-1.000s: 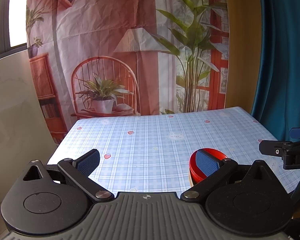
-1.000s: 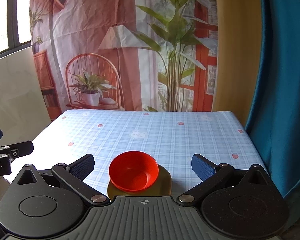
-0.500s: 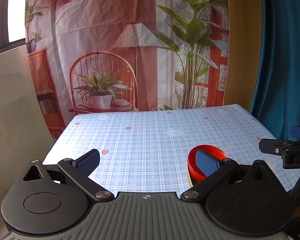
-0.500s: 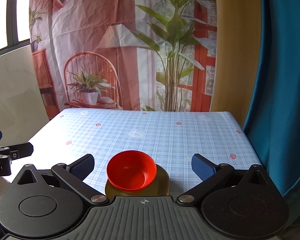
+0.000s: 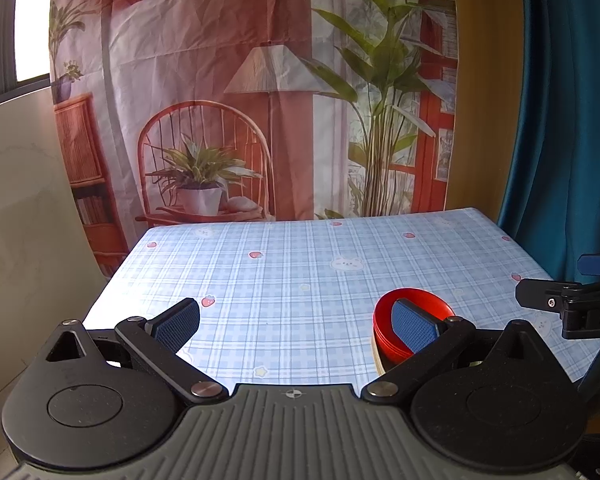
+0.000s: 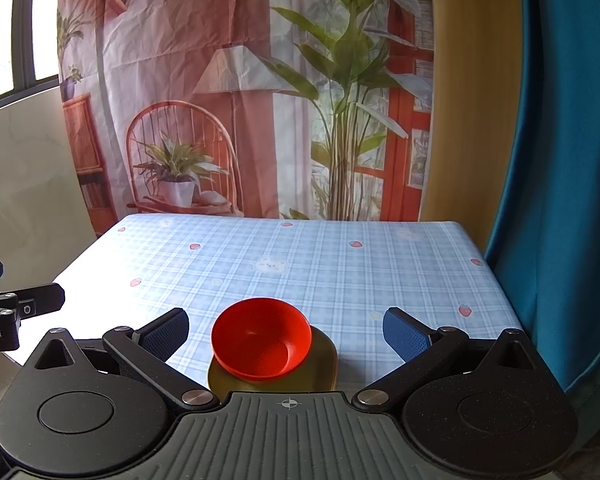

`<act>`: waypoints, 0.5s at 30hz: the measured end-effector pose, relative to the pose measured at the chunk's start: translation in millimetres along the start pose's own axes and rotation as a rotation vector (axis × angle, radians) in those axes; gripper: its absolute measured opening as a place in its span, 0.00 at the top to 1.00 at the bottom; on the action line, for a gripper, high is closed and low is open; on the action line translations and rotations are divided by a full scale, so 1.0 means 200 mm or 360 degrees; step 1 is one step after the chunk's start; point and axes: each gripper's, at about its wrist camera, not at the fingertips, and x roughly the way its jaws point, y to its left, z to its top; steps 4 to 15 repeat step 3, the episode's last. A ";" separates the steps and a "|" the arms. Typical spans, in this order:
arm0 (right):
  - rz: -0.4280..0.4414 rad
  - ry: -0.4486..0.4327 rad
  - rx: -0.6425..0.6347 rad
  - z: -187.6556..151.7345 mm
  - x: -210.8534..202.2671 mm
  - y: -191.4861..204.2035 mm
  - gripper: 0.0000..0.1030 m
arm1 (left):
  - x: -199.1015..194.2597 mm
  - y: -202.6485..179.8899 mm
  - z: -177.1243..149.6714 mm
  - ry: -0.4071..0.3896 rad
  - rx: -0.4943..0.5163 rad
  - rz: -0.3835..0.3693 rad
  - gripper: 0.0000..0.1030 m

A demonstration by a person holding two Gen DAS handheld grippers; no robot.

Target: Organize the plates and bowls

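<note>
The red bowl (image 6: 262, 336) sat on the yellow plate (image 6: 324, 364) near the front edge of the bench (image 6: 300, 264), which was covered with a blue checked cloth printed with strawberries and small bunny faces. In the right wrist view the bowl lay at about 6 o'clock of the cloth, upright, its rim tipped slightly toward the camera, the plate showing beneath it mostly at its 3 to 5 o'clock side.

The right tool (image 6: 286, 330) was released, its two blue-padded fingers (image 6: 404, 334) spread wide on either side of the bowl and touching neither bowl nor plate. The bowl stood between them, closer to the finger on the left of that view.

The left tool (image 5: 296, 322) was likewise released, fingers (image 5: 178, 324) well apart with only cloth between them. In its view the red bowl (image 5: 384, 336) appeared at about 4 o'clock, partly hidden behind the finger on the right of the frame; whether that finger touched it I cannot tell. Part of the right tool showed at the 3 o'clock edge of that view.

Behind the bench hung a printed backdrop (image 6: 240, 100) of a chair, lamp and plants, with a blue curtain (image 6: 560, 160) at 3 o'clock.
</note>
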 end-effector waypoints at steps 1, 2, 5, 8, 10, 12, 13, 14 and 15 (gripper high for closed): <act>-0.0001 0.0002 -0.0001 0.00 0.00 0.00 0.00 | 0.00 0.00 0.00 0.0003 -0.0006 -0.0003 0.00; -0.0001 0.0003 -0.0002 0.00 0.01 0.00 0.00 | 0.01 0.01 0.00 0.0006 -0.0009 -0.0003 0.00; -0.0002 0.0003 -0.0002 0.00 0.01 0.00 0.00 | 0.01 0.01 0.00 0.0012 -0.0012 -0.0006 0.00; -0.0002 0.0003 -0.0002 0.00 0.01 0.00 0.00 | 0.01 0.01 0.00 0.0012 -0.0012 -0.0006 0.00; -0.0002 0.0003 -0.0002 0.00 0.01 0.00 0.00 | 0.01 0.01 0.00 0.0012 -0.0012 -0.0006 0.00; -0.0002 0.0003 -0.0002 0.00 0.01 0.00 0.00 | 0.01 0.01 0.00 0.0012 -0.0012 -0.0006 0.00; -0.0002 0.0003 -0.0002 0.00 0.01 0.00 0.00 | 0.01 0.01 0.00 0.0012 -0.0012 -0.0006 0.00; -0.0002 0.0003 -0.0002 0.00 0.01 0.00 0.00 | 0.01 0.01 0.00 0.0012 -0.0012 -0.0006 0.00; -0.0002 0.0003 -0.0002 0.00 0.01 0.00 0.00 | 0.01 0.01 0.00 0.0012 -0.0012 -0.0006 0.00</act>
